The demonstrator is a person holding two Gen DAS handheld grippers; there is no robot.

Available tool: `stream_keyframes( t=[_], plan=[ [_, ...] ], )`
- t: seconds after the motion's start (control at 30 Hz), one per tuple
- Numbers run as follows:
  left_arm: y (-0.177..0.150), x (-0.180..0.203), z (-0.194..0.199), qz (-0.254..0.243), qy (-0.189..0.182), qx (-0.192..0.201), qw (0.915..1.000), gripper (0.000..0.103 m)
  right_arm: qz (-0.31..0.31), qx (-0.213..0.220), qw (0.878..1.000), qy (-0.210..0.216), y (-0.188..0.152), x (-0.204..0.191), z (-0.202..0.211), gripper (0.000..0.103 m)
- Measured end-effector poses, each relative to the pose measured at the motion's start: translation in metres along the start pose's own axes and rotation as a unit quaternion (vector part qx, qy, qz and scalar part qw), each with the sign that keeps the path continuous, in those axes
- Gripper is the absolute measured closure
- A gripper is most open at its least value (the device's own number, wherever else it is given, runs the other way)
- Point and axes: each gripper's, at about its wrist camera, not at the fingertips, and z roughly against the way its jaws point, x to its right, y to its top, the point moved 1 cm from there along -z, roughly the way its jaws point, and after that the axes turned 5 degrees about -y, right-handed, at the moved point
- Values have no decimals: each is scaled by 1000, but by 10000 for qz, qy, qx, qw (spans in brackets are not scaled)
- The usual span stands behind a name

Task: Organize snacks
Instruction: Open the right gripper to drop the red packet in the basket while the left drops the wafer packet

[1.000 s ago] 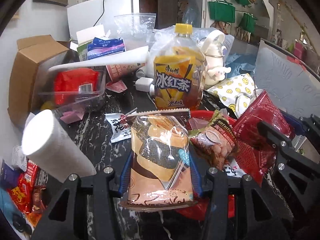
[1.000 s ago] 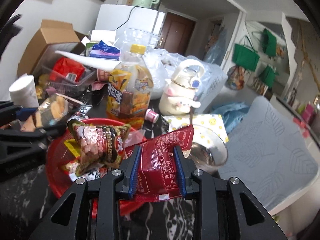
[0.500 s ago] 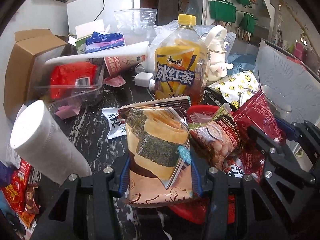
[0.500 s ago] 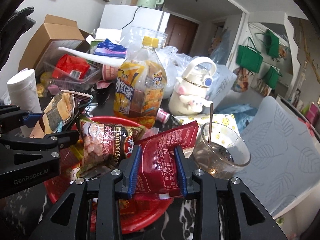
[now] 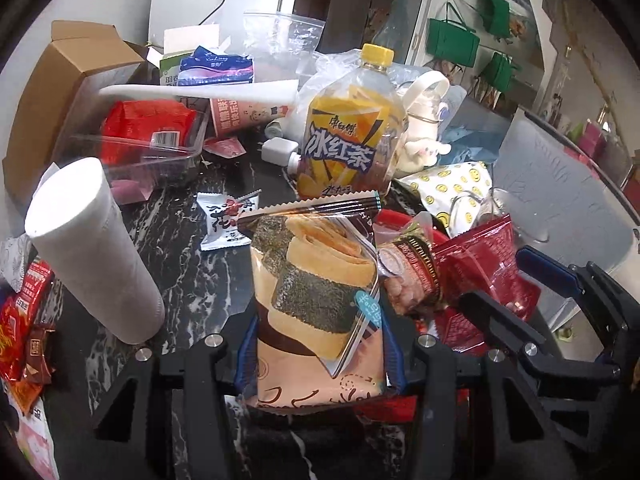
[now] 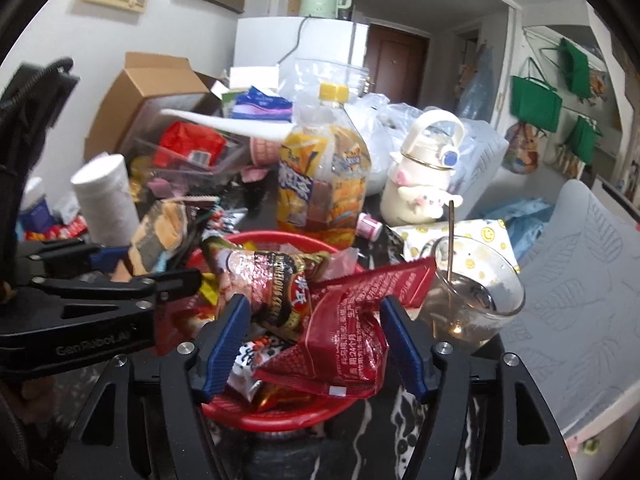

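Two opening jaws flanking red packet (image 6: pixel 344 344)

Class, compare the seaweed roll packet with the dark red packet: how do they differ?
The seaweed roll packet stands upright, pinched in the left gripper; the dark red packet lies slumped over the red basket, loose between the right gripper's opening fingers. One is tan, one red. Both are sealed snacks.

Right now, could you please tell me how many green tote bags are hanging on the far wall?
3: one large green bag hangs lowest-left, another higher up to its right, a third lower right. Others may be hidden beyond the frame's edge.
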Motion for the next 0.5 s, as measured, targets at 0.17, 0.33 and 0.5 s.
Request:
stream_keyframes(
  t=[0.17, 0.33, 0.5],
  plan=[
    [0, 10, 2, 0, -221, 81, 9997, 54, -9, 137, 9999, -32, 0, 5, 10, 35],
    [-1, 21, -3, -197, -221, 24, 9996, 54, -232, 217, 9995, 11, 2, 19, 19, 35],
    [-10, 26, -25, -340, -152, -527, 9979, 52, -311, 229, 9992, -66, 1, 26, 21, 35]
  ],
)
